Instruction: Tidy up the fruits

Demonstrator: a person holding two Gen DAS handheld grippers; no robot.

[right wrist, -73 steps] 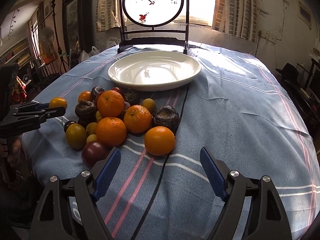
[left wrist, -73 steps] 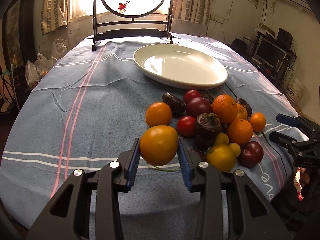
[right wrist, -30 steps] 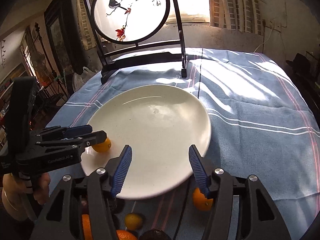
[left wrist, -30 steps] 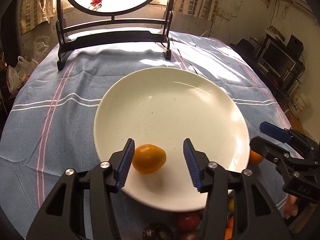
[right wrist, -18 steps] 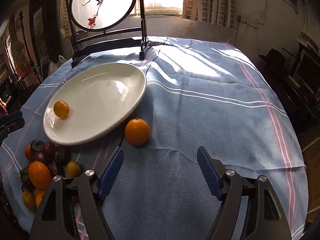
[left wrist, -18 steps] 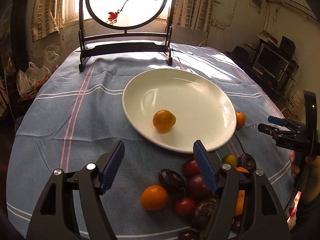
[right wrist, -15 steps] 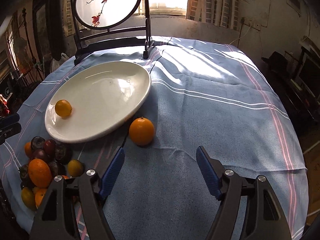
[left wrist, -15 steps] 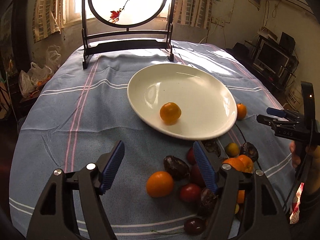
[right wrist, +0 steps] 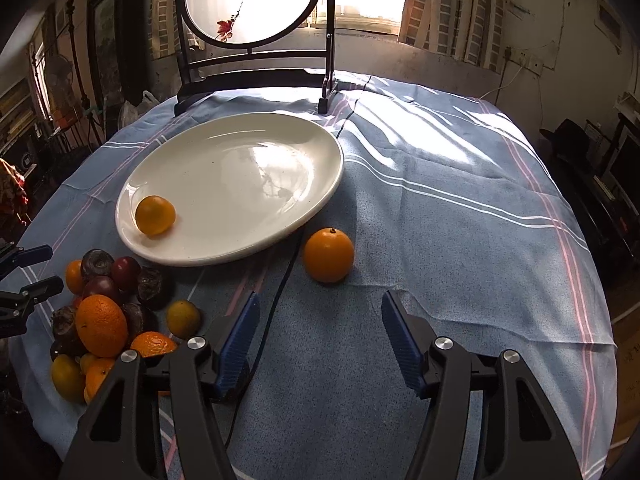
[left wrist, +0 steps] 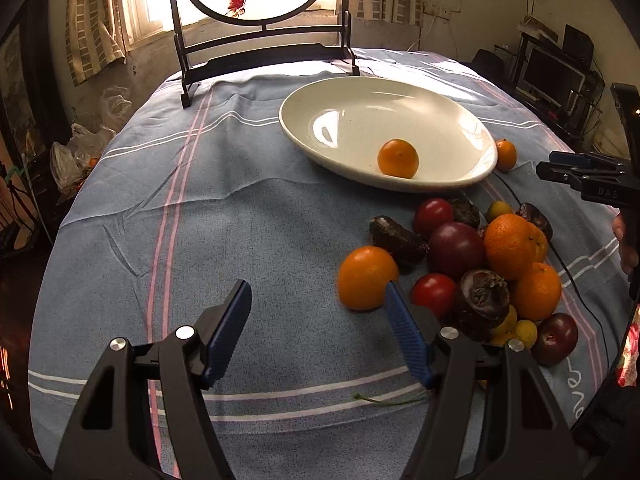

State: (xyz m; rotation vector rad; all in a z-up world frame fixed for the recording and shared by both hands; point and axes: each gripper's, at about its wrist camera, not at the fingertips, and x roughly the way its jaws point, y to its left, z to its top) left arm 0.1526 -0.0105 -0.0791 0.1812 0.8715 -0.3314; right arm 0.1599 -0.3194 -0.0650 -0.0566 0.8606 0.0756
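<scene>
A white plate (left wrist: 440,120) (right wrist: 280,152) lies on the blue cloth with one orange (left wrist: 398,158) (right wrist: 155,215) in it. A pile of oranges, plums and dark passion fruits (left wrist: 480,256) (right wrist: 108,300) lies near the plate. My left gripper (left wrist: 318,328) is open and empty, low over the cloth, with a loose orange (left wrist: 366,278) just beyond its right finger. My right gripper (right wrist: 320,336) is open and empty, just behind a lone orange (right wrist: 329,255) beside the plate's rim. That orange also shows in the left wrist view (left wrist: 505,154).
A round painted screen on a black stand (left wrist: 264,12) (right wrist: 256,20) stands at the table's far edge. A black cable (right wrist: 276,296) runs across the cloth from under the plate. The right gripper shows in the left wrist view (left wrist: 588,176).
My left gripper let the orange go in the plate, then drew back and down toward the pile. My right gripper moved closer to the lone orange.
</scene>
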